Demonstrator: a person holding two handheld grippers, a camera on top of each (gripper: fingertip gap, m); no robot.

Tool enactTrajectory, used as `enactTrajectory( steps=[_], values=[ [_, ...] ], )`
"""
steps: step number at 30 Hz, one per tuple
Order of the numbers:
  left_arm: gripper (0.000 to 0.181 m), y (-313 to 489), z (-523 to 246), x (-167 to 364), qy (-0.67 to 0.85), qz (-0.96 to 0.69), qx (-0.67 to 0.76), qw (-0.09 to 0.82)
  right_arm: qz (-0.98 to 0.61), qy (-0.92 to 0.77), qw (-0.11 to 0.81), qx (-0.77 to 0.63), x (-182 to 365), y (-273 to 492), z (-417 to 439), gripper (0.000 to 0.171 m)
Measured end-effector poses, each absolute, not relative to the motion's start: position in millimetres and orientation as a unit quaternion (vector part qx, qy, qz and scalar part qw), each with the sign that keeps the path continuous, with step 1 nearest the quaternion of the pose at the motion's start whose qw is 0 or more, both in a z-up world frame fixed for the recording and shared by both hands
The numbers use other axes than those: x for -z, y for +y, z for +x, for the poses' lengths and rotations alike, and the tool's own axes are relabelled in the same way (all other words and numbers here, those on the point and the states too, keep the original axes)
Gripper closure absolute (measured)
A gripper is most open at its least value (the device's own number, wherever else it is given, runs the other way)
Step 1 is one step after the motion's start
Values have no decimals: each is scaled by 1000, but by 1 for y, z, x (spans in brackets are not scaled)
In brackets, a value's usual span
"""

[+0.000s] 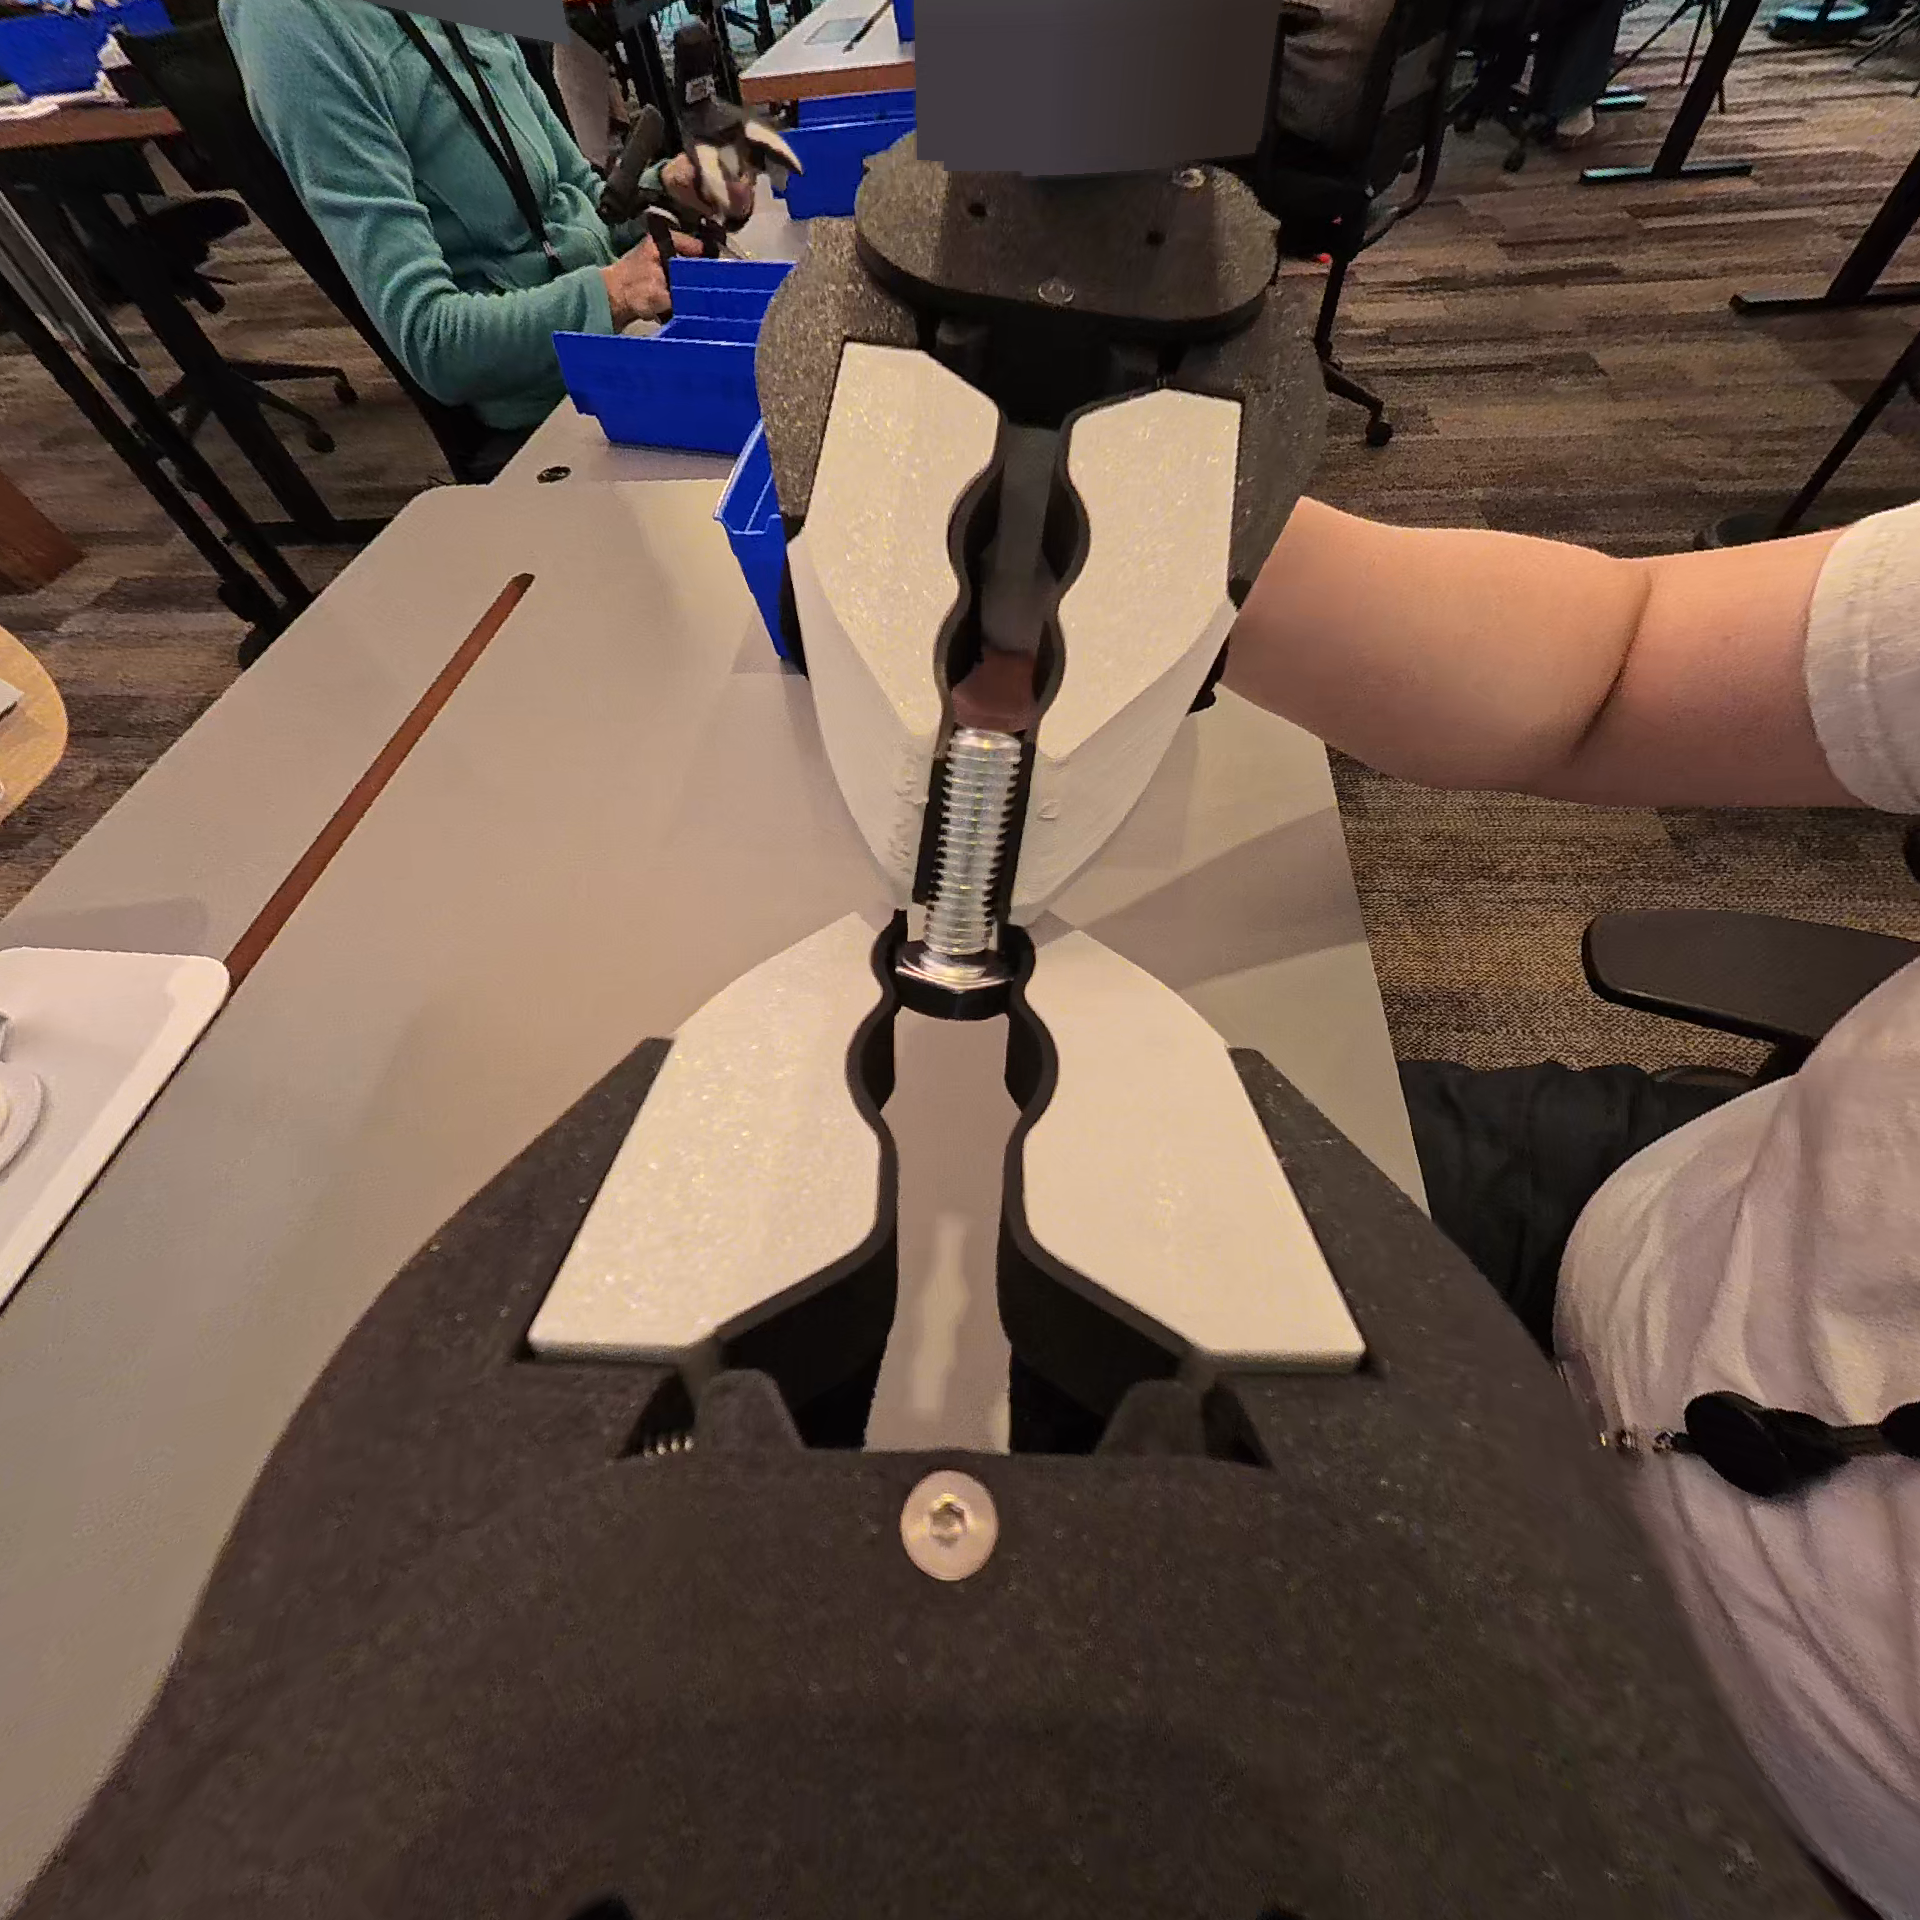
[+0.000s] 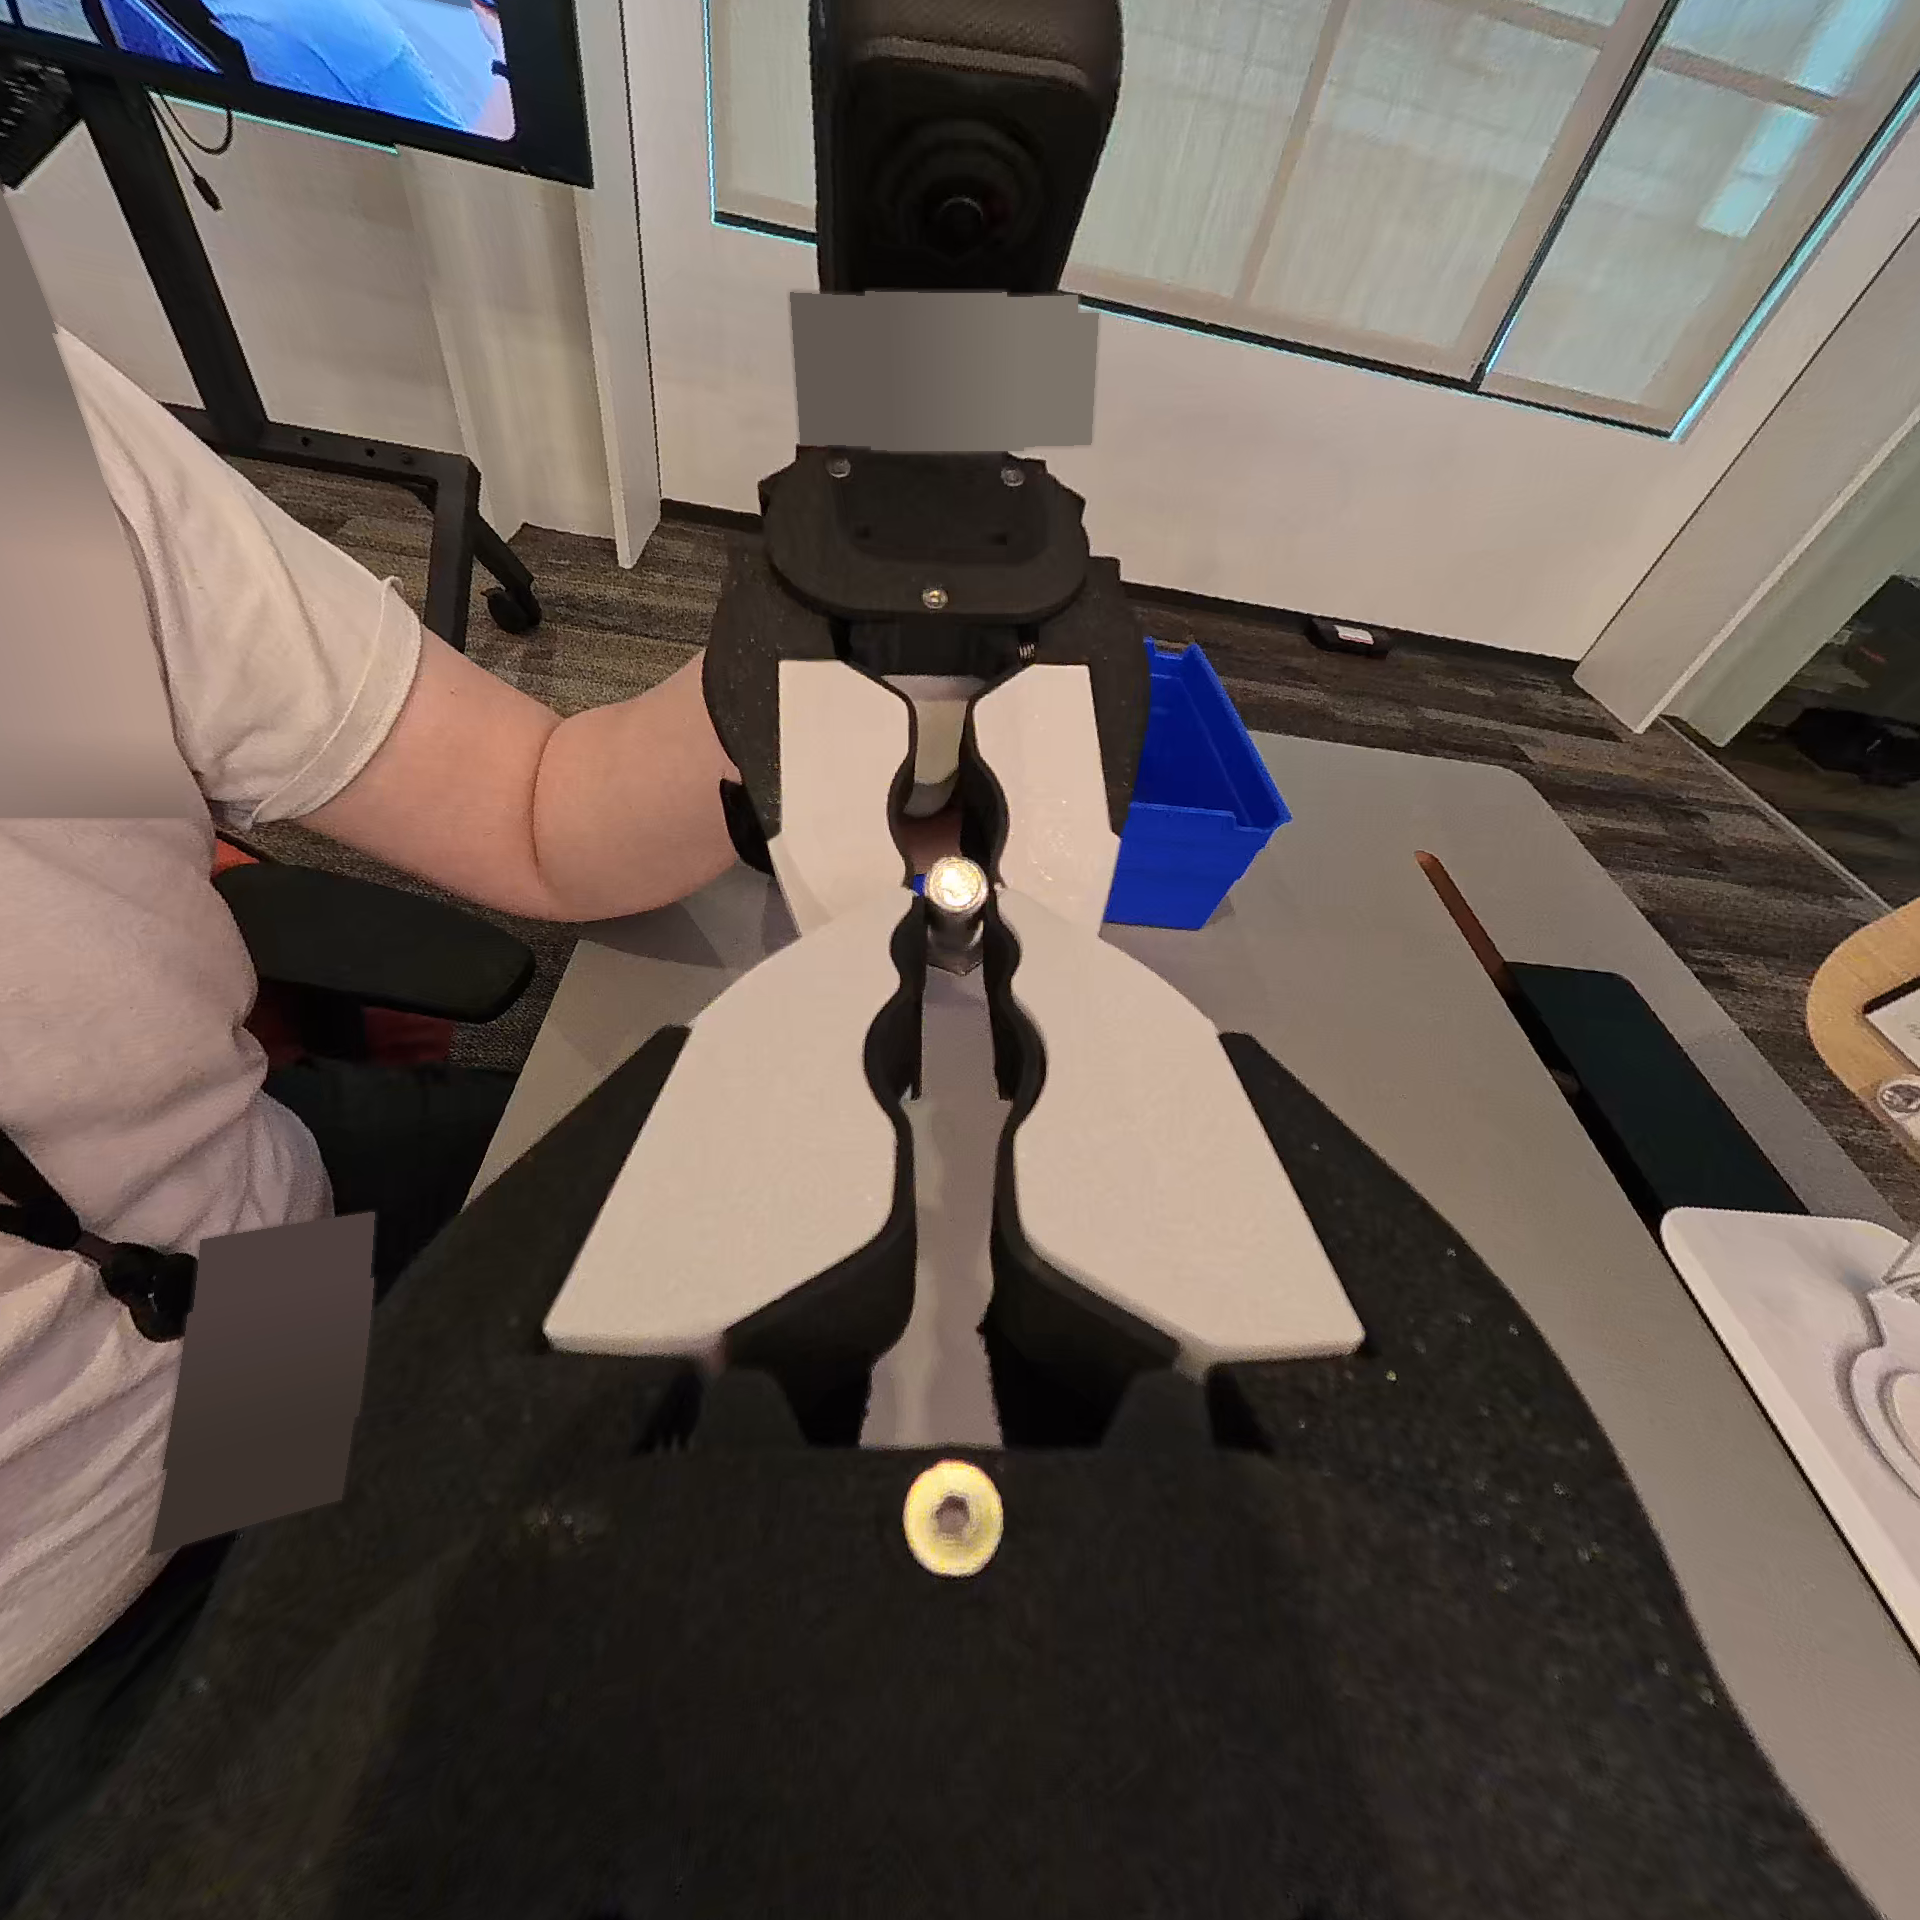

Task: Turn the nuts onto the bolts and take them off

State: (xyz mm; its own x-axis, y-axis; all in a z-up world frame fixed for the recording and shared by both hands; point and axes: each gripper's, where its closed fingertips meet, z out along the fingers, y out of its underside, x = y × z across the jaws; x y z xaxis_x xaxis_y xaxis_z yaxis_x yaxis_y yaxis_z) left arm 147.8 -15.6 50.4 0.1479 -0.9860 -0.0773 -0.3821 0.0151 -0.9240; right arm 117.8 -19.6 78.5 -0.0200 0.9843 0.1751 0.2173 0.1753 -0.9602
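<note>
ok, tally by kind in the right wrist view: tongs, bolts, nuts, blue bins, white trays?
Tongs: 2, left and right
Bolt: 1, in the right tongs
Nut: 1, in the left tongs (a hex piece at the bolt's end; could be its head)
Blue bin: 1
White tray: 1
Total: 6

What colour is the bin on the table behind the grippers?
The bin is bright blue, best seen in the right wrist view.
</note>
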Motion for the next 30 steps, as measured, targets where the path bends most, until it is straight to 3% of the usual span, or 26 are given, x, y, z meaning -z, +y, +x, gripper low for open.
enactTrajectory(
  steps=[6,9,11,14,18,23,30],
  values=[
    [144,-9,147,-48,546,-628,331,445,-558,-549,528,-328,-98,7,154,162],
    [144,-5,143,-54,531,-632,330,458,-631,-486,561,-223,-122,52,234,162],
    [144,0,139,-57,522,-636,326,466,-719,-414,538,-151,-117,96,314,162],
    [144,1,135,-62,514,-636,330,472,-845,-273,452,-80,-69,148,441,162],
    [145,3,132,-63,513,-638,318,478,-945,-160,285,-22,33,155,554,161],
    [145,8,132,-57,512,-645,313,472,-974,-112,195,-32,104,148,587,161],
    [146,16,137,-44,512,-659,308,456,-983,-116,140,-10,137,150,597,161]
  ],
)
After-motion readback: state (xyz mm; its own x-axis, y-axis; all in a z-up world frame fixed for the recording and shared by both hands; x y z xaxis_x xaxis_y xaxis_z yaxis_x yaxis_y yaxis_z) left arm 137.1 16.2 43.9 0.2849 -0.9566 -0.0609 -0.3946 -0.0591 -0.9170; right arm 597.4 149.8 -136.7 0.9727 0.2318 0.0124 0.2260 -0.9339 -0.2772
